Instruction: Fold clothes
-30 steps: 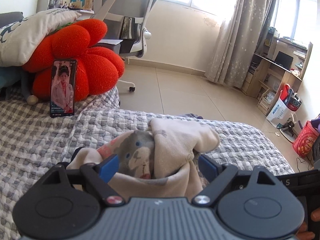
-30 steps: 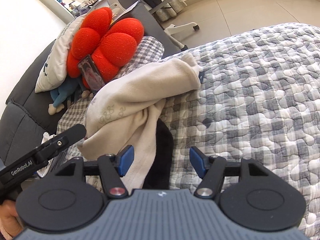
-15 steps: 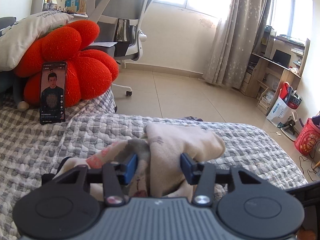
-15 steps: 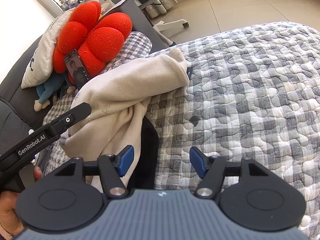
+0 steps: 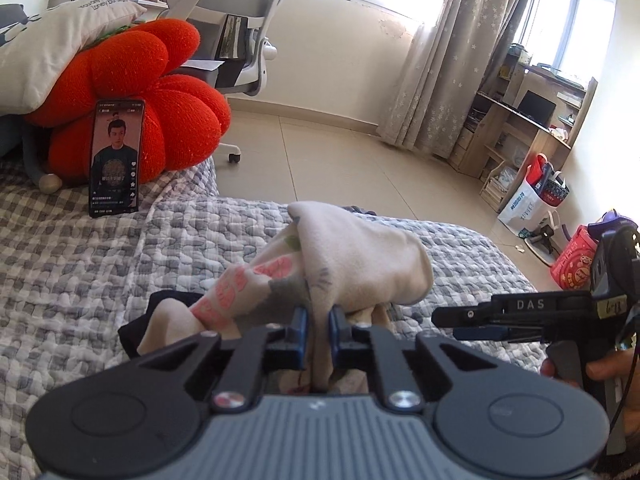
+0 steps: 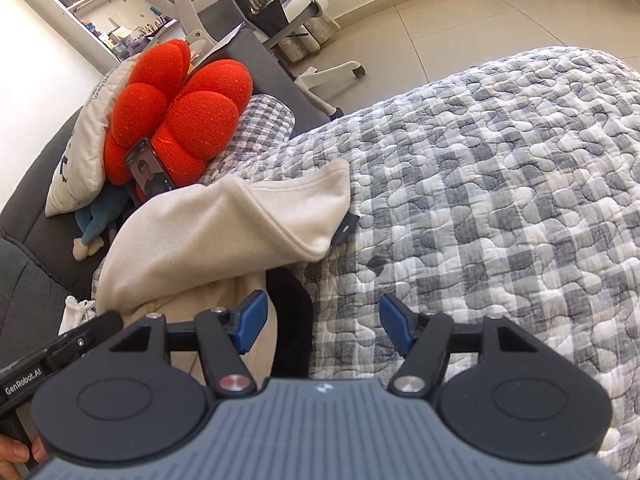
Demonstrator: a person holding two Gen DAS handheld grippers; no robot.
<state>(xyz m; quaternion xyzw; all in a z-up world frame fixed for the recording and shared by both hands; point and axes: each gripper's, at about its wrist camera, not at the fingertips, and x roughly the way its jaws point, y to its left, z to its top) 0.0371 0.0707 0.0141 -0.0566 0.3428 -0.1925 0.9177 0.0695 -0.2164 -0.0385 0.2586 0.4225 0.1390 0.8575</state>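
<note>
A crumpled cream garment (image 5: 360,252) with a pink and grey print lies bunched on the checked quilt (image 5: 80,272). My left gripper (image 5: 318,332) has a fold of it between its blue pads, which press on the cloth as the jaws are closing. A black garment (image 5: 136,328) lies under the cream one. In the right wrist view the cream garment (image 6: 224,232) is heaped at the left with the black garment (image 6: 294,312) beneath it. My right gripper (image 6: 322,320) is open just right of that heap, over the black cloth's edge and the quilt (image 6: 500,200), its pads pressing on nothing.
A red flower cushion (image 5: 160,92) with a phone (image 5: 116,156) leaning on it stands at the bed's far left, under a white pillow (image 5: 52,52). An office chair (image 5: 240,20) and tiled floor (image 5: 340,168) lie beyond the bed's far edge. A hand (image 5: 608,372) holds the right gripper.
My left gripper's jaws have gone from wide to pinched on a fold of the cream garment, and it has drawn back a little. The right gripper has stayed open and barely moved.
</note>
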